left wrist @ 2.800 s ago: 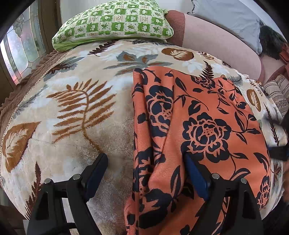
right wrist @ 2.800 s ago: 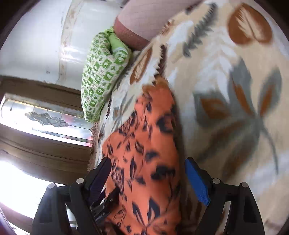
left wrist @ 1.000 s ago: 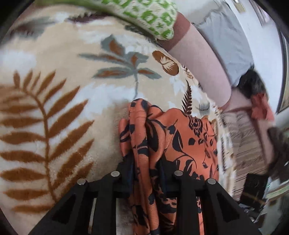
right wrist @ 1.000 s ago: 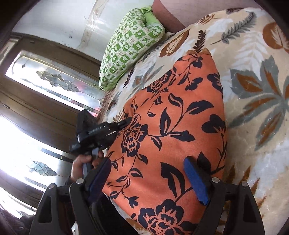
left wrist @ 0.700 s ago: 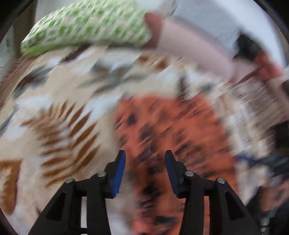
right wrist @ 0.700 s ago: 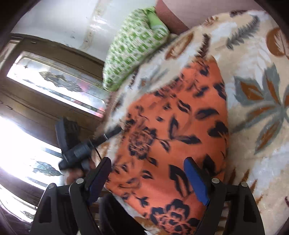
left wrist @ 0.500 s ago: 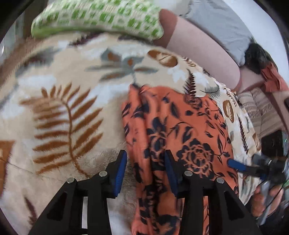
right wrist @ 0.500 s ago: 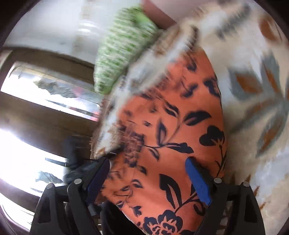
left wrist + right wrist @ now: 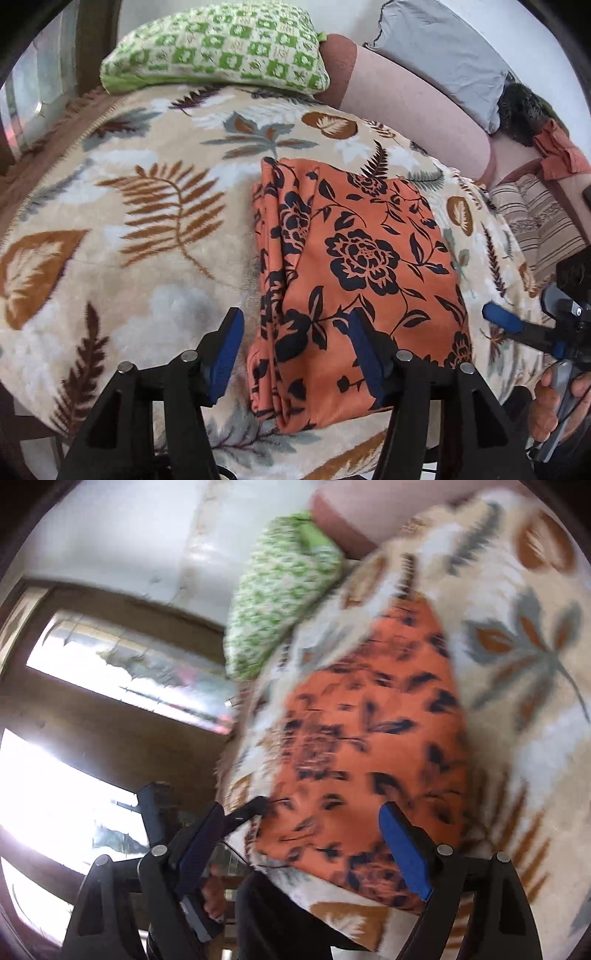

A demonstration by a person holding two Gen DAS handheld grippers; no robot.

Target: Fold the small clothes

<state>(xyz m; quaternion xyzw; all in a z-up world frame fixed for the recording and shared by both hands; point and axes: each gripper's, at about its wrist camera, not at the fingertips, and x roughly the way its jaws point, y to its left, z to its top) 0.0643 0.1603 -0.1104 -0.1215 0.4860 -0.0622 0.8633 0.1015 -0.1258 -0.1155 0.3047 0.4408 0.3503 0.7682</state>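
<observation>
Both pairs of jaws are seen apart with nothing pressed between them: the left gripper (image 9: 295, 349) is opening above the near edge of the orange floral garment (image 9: 354, 266), and the right gripper (image 9: 303, 853) is held wide. The garment is laid folded on the leaf-patterned blanket (image 9: 147, 206), near its front edge. If the bunched left layers are caught unevenly, the fold could be pulled apart.
</observation>
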